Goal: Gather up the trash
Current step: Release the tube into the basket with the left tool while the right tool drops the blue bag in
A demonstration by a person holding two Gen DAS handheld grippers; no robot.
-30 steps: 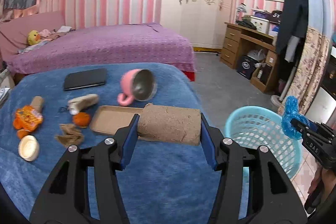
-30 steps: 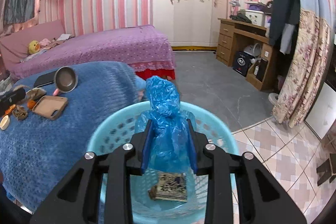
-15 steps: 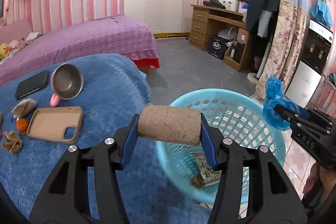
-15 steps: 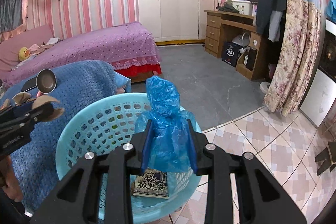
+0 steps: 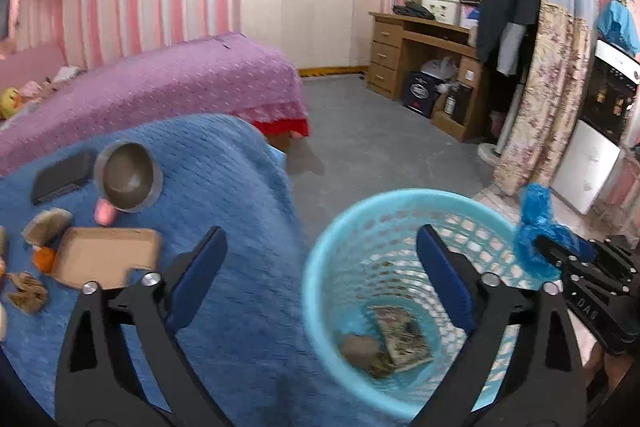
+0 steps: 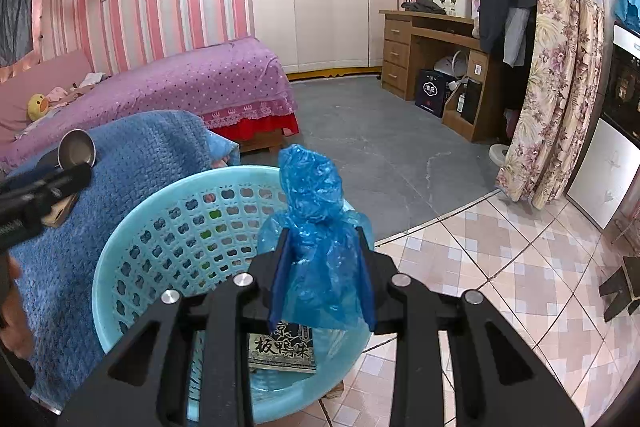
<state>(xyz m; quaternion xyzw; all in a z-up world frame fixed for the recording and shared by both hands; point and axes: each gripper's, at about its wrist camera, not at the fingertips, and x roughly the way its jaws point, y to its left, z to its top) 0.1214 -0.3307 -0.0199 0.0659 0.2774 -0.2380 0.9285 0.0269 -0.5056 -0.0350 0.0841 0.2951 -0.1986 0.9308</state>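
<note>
I have the left claw [image 5: 320, 259] above the near rim of the light-blue basket [image 5: 316, 291], which stands on the floor just beside the blue-blanketed worktop [image 5: 240, 195]. Its jaws are opening, spread wide, and nothing sits between the blue pads [image 5: 198, 279]. In the basket bottom I see a brown cardboard roll [image 5: 360, 349] lying against a printed packet [image 5: 404, 337]; the two touch.

My right claw [image 6: 322, 275] is clenched on a crumpled blue plastic bag [image 6: 316, 227]. The bag stands up out of the pads and bulges below them. This claw is over the basket's far edge as the left wrist view shows it, with the bag above the rim.

On the worktop I see these items:
- a flat brown cardboard tray [image 5: 104, 257], lying open side up;
- a pink mug [image 5: 128, 183] on its side, metal interior facing the camera, just behind the tray;
- a dark flat case [image 5: 60, 177] left of the mug;
- an orange fruit [image 5: 44, 259] touching the tray's left edge;
- a crumpled brown scrap [image 5: 28, 291] near the left border.

A purple-covered bed [image 5: 160, 95] stands behind the worktop.
</note>
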